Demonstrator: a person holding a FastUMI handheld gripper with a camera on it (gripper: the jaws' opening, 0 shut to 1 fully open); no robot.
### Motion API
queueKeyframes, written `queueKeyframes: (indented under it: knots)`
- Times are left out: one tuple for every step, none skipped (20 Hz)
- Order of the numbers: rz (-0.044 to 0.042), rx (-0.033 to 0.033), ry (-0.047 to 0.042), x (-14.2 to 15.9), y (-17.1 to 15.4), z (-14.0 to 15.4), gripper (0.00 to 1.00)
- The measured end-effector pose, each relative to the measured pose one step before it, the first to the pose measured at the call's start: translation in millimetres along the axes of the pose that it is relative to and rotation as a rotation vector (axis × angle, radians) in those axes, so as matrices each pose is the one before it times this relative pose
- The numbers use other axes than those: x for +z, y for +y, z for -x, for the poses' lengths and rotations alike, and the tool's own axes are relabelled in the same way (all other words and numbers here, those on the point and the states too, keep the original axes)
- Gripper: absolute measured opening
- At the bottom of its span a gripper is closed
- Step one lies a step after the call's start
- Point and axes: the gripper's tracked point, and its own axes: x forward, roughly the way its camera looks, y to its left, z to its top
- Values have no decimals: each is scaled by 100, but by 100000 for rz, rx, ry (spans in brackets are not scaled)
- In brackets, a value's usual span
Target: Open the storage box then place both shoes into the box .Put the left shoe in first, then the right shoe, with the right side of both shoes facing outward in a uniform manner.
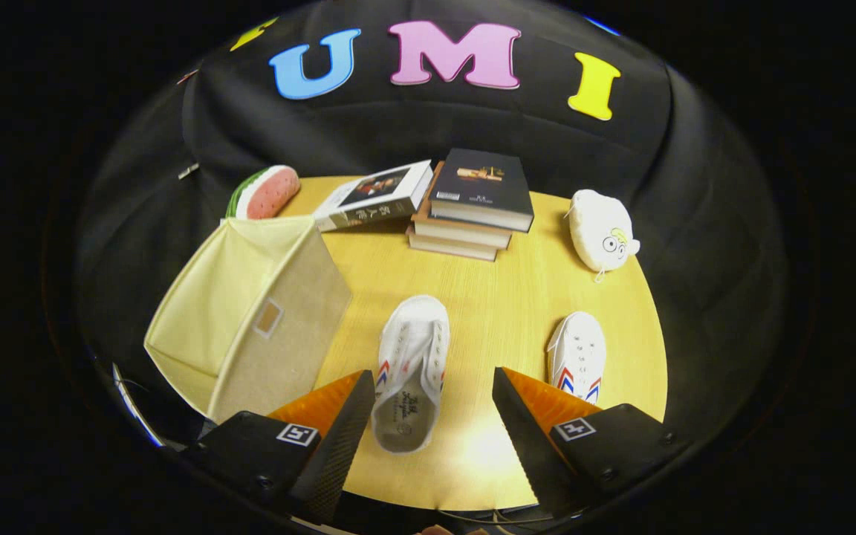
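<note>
Gripper point(434, 386) spread wide, empty; one white shoe point(409, 371) lay between its fingers, second shoe point(578, 355) beyond right finger, storage box point(250, 312) beside left.

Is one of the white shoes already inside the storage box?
No. Both shoes lie on the table, one between the open gripper fingers, and the box stands beside them.

Gripper point(432, 390) held up above the desk point(502, 312), tilted down and forward. Both fingers spread wide apart, nothing clamped between them. Left fingertip point(357, 394) sits right beside the heel end of a white shoe point(409, 371), touching or not unclear; right finger free, pressing on nothing.
</note>
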Motion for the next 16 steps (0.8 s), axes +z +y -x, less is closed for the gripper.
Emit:
queueKeyframes:
  knots:
    - [1500,716,2781,-1016,-352,-915,99]
    - [1899,-266,2371,-879,-494,-994,99]
    - [1762,-607,2423,-697,-466,-1053,99]
    - [1816,-291,3249,-730,-252,-954,98]
    - [1451,-25,2221,-390,-413,-949,98]
    - [1127,-32,772,-138,-345,-843,99]
    - [1078,343,613,-22,-178,-820,99]
    - [952,523,1423,-257,-167,-820,99]
    - [-42,697,113,2,-101,-658,99]
    - [-524,779,-601,304,-102,-628,99]
    - [-1017,724,-216,289,-119,-472,99]
    - [-2103,1757,307,264,247,-553,99]
    - [-2704,2173,214,335,335,-515,99]
    - [-2738,2470,1055,168,437,-644,95]
    - [-2459,991,1946,-186,138,-488,89]
    - [-3225,2809,1854,-109,569,-128,72]
